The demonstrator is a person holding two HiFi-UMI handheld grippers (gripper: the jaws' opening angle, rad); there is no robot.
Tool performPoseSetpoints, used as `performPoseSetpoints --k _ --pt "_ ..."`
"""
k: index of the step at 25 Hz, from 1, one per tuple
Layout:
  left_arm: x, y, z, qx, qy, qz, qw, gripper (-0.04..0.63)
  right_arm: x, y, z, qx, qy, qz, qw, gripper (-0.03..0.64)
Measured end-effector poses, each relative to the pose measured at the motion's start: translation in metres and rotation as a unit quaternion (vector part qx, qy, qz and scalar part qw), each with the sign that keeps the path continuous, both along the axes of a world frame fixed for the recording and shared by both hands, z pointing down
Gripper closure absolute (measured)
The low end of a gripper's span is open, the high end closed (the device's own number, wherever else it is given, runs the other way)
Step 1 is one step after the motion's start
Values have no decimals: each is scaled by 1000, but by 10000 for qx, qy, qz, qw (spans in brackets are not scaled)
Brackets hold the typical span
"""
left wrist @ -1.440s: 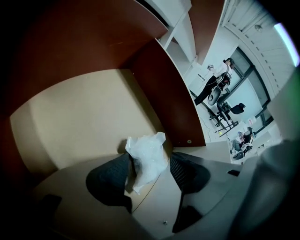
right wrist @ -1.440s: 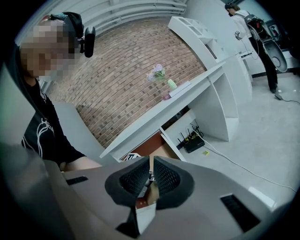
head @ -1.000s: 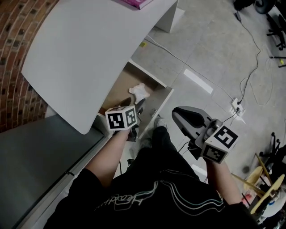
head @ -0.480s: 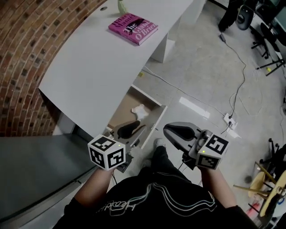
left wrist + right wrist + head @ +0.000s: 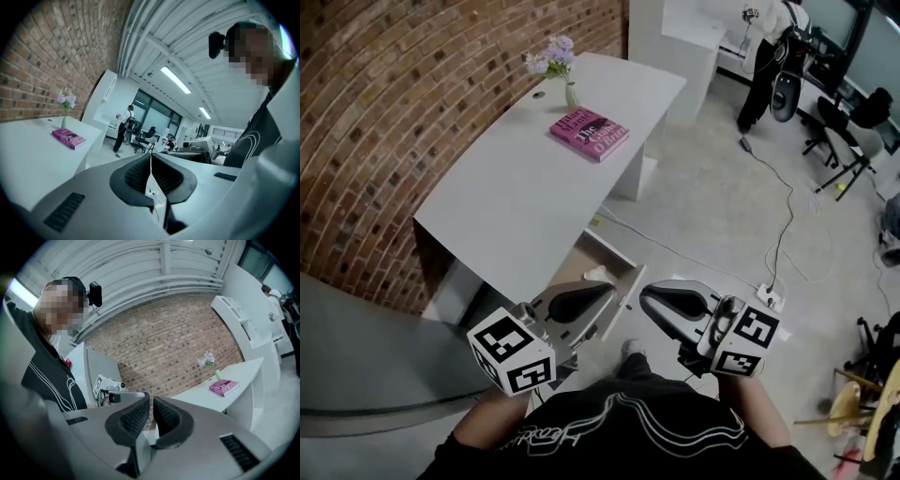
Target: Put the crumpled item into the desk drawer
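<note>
The white desk (image 5: 525, 192) has its drawer (image 5: 617, 256) pulled open below the front edge. A white crumpled item (image 5: 596, 274) lies inside the drawer, partly hidden by my left gripper (image 5: 607, 289). That gripper hovers above the drawer's near end, shut with nothing between its jaws; in the left gripper view (image 5: 151, 161) it points up at the room. My right gripper (image 5: 645, 294) is held beside it over the floor, right of the drawer, also shut and empty (image 5: 151, 405).
A pink book (image 5: 589, 133) and a small vase of purple flowers (image 5: 555, 64) stand on the desk's far end. Brick wall (image 5: 384, 122) runs along the left. Cables and a power strip (image 5: 768, 297) lie on the floor to the right; a person (image 5: 772, 42) stands far back.
My left gripper has come back out of the drawer toward me and its jaws have shut. The crumpled item stays in the drawer. The head view has tilted up, showing more desk.
</note>
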State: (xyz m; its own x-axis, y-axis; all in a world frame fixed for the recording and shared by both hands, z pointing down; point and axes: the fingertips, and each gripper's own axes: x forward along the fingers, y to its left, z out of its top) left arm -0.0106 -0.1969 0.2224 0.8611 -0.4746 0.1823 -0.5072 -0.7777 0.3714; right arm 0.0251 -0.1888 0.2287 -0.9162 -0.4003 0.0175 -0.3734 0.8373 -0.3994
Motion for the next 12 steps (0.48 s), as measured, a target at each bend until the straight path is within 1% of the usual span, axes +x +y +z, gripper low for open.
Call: performPoseSetpoints --k 2,3,4,6,8,12 --pt "0 16 -17 429 -253 107 9987 568 -2 11 -16 244 36 61 9997 563" --pt "2 24 -24 588 -336 174 9976 568 -2 16 -22 337 46 97 9994 563" --pt "3 33 -30 677 -344 252 9968 568 -2 22 -26 405 57 130 9991 563" --pt "6 47 -39 661 -180 388 9969 568 -4 34 -31 491 132 166 9986 563" --pt "6 54 -44 576 -55 375 9976 568 -8 43 -31 582 308 166 9977 563" --pt "-2 57 -44 522 -85 178 9984 568 -13 50 -36 750 537 138 9956 563"
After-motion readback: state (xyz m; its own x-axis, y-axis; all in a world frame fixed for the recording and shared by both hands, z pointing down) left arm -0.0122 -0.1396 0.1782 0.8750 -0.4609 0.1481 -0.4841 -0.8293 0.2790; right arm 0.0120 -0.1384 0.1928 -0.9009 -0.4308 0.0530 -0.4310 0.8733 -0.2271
